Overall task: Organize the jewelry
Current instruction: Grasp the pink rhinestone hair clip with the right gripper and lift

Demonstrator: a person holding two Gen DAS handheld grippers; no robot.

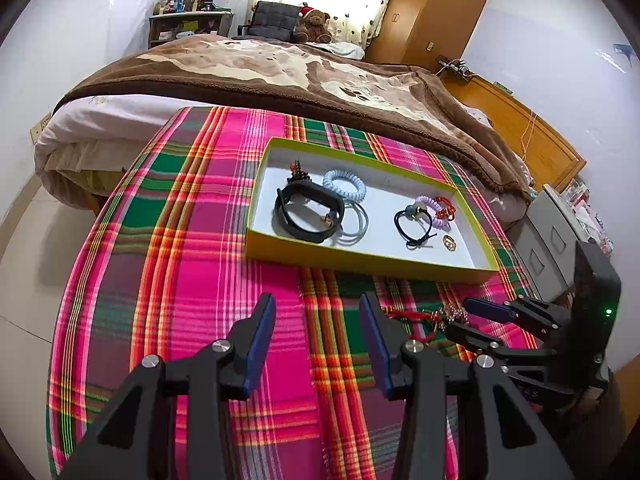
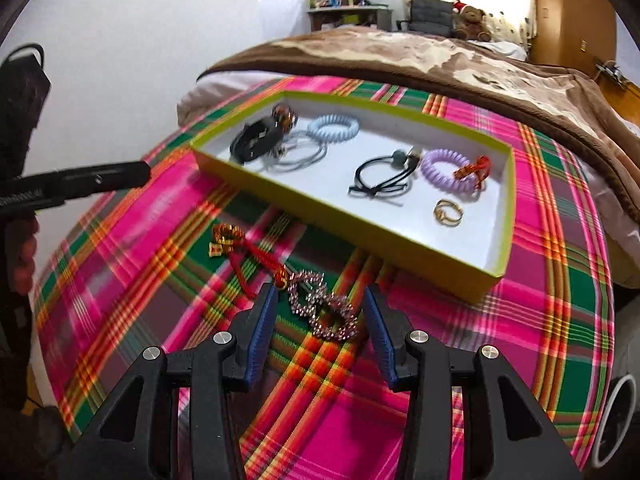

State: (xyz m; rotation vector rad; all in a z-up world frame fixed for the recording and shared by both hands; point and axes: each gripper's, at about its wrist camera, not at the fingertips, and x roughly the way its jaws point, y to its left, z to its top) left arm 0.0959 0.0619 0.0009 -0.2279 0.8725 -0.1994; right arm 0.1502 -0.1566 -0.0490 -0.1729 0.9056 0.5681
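A yellow-green tray point(image 1: 360, 266) point(image 2: 320, 216) with a white floor lies on the plaid cloth. It holds a black band point(image 1: 310, 212), a light blue coil tie point(image 1: 344, 184), a purple coil tie point(image 2: 444, 170), a black hair tie point(image 2: 384, 178) and a gold ring point(image 2: 448, 210). On the cloth before the tray lie a sparkly rhinestone clip point(image 2: 324, 306) and a red-gold cord bracelet point(image 2: 244, 250). My right gripper point(image 2: 320, 312) is open, its fingers on either side of the clip. My left gripper point(image 1: 318, 320) is open and empty over the cloth.
The plaid cloth point(image 1: 180, 280) covers a table that ends at the left and front. A bed with a brown blanket point(image 1: 280, 68) stands behind. The right gripper point(image 1: 500, 320) shows at the right in the left wrist view. Grey drawers point(image 1: 552, 236) stand at the right.
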